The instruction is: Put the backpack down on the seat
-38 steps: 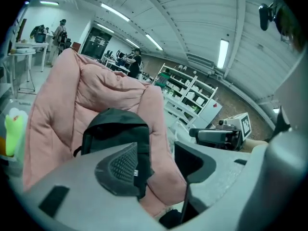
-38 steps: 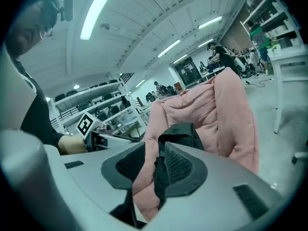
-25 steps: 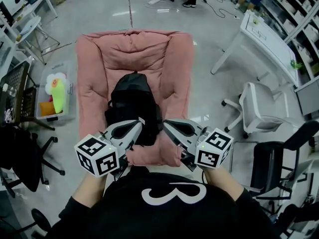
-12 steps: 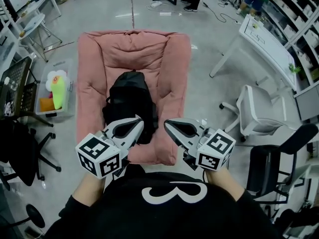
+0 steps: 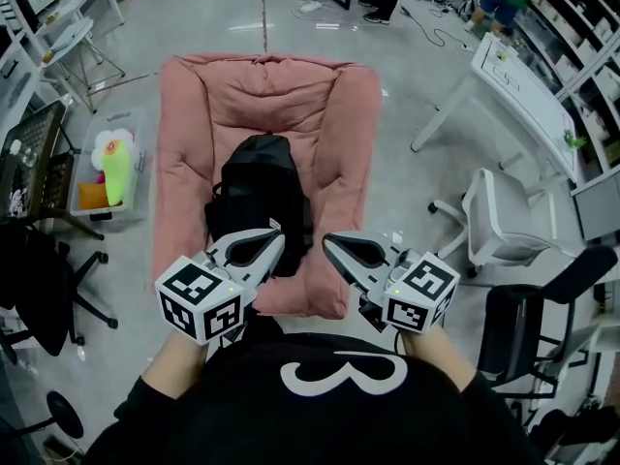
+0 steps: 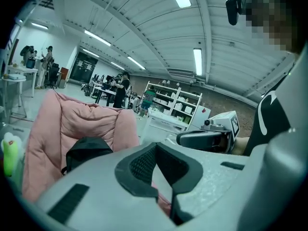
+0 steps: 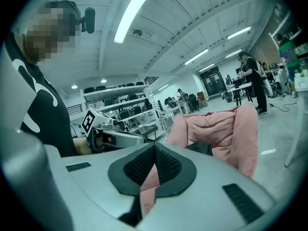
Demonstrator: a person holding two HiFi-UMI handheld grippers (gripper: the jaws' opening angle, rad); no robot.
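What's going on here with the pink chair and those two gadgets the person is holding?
A person holds a tool in each hand near the front edge of a pink cushioned seat. A black backpack lies on the seat cushion, its top toward the backrest. The left hand-held gripper and the right hand-held gripper are both shut with nothing between their jaws, so neither holds the backpack. It looks already set down.
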